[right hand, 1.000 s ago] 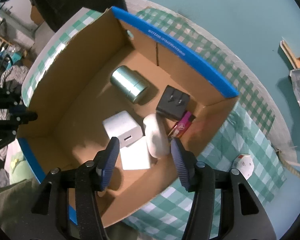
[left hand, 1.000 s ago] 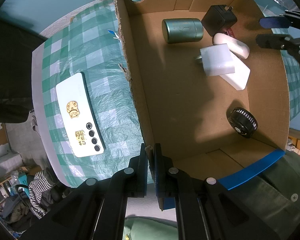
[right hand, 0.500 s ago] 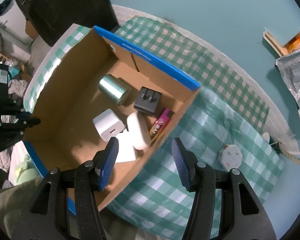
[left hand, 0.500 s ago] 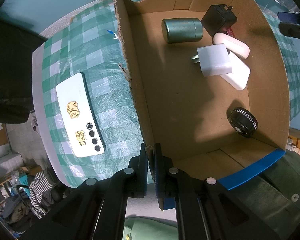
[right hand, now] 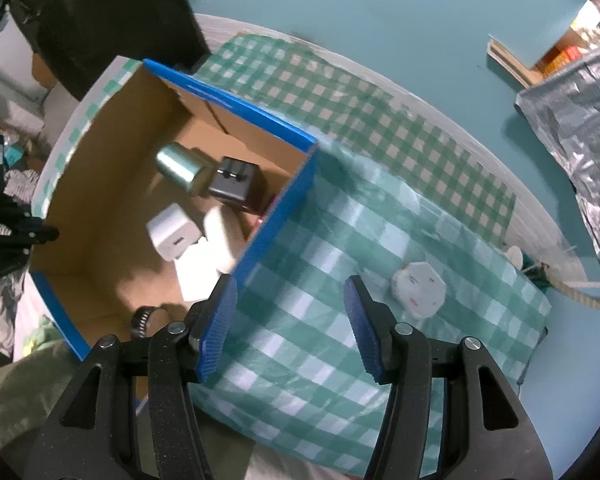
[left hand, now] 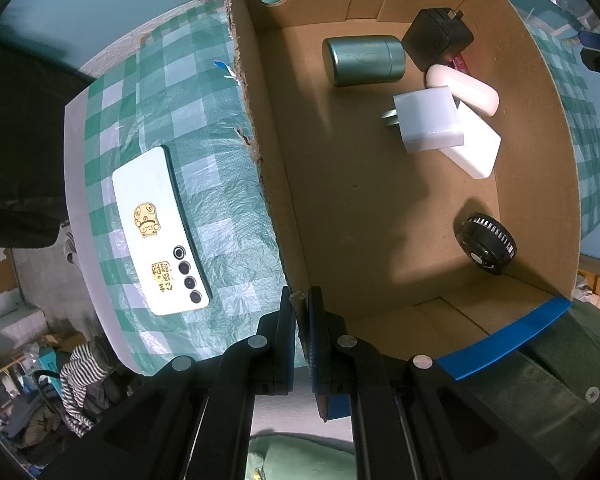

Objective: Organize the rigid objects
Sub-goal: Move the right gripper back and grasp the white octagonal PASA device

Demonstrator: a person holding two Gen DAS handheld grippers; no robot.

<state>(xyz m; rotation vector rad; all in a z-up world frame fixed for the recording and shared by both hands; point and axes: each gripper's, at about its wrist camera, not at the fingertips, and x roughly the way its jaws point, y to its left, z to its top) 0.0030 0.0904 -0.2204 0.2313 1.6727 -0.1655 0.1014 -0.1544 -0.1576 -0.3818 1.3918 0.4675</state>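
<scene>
Your left gripper [left hand: 299, 312] is clamped on the cardboard box's [left hand: 260, 128] near wall, while your right gripper [right hand: 288, 320], its jaws just widened and holding nothing, hangs over the checked cloth [right hand: 320, 248] right of the box, near the white octagonal adapter [right hand: 419, 289].

**Lighting / image quality**

Both views: strong fisheye bending, dark vignette at corners. Left wrist sharp; soft shadows on box [left hand: 380, 208] floor, mild sheen on cloth [left hand: 220, 216]. Right wrist motion-blurred, esp. box interior; foil [right hand: 572, 120] glares.
</scene>
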